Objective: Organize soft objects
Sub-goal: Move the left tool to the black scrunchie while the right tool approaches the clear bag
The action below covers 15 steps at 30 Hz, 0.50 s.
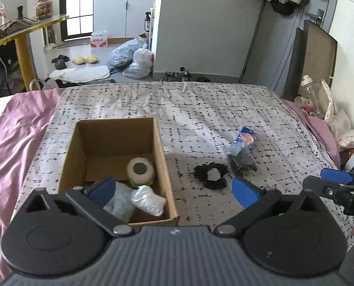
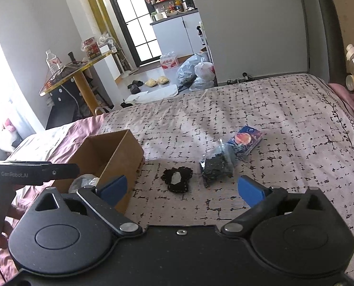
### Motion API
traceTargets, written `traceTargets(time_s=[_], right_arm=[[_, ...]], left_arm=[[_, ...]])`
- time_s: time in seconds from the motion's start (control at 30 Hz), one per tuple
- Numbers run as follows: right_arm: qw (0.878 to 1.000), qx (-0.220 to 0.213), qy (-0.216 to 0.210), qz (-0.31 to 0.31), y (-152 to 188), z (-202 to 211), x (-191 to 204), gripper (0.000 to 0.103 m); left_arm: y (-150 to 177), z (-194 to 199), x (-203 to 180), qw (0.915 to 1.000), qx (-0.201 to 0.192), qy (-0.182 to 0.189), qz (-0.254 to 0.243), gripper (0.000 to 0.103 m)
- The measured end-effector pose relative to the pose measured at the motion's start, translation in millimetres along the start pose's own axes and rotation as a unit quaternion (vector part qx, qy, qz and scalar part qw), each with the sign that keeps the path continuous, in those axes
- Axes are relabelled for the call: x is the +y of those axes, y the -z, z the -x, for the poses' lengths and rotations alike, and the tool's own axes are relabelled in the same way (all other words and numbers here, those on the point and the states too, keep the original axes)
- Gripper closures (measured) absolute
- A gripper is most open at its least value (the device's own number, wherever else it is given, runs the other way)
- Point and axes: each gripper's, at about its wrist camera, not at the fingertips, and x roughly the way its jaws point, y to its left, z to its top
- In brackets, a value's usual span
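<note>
Left wrist view: left hand-held gripper (image 1: 173, 190) spread wide, nothing between the blue pads (image 1: 244, 191). Hovering over the near end of an open cardboard box (image 1: 159, 143) on the bed (image 1: 200, 109). Under the left pad, inside the box: a round cream roll with a dark centre (image 1: 140, 170), a white crinkled bundle (image 1: 148, 200) leaning against it, and a pale plastic-wrapped item (image 1: 118, 202) beside that. Ahead of the right pad, outside the box: a black lace piece with a pale middle (image 1: 211, 175) flat on the bedspread, then a clear bag of dark fabric (image 1: 242, 158) just past it, touching a blue printed packet (image 1: 247, 138) farther out. Right hand-held gripper (image 1: 336, 182) at the right edge, only partly seen, jaw gap unclear here.

Right wrist view: right hand-held gripper (image 2: 185, 189) also spread wide and empty, above the bedspread (image 2: 272, 109). Black lace piece (image 2: 177, 178) straight ahead between the pads, apart from both. Bag of dark fabric (image 2: 216, 166) ahead toward the right pad, blue packet (image 2: 244, 139) beyond it. Cardboard box (image 2: 116, 155) ahead-left, its corner just behind the left pad (image 2: 113, 188). Left hand-held gripper (image 2: 33, 171) at the far left over the box.
</note>
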Motion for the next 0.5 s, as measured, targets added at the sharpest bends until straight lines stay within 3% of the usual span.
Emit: traceTargets(time_s=[0.5], right_arm=[[0.999,0.007,0.007,-0.033,4,-19,-44,0.004]], left_arm=[[-10,-36,-36,0.9997,0.012,0.008,-0.018,0.000]])
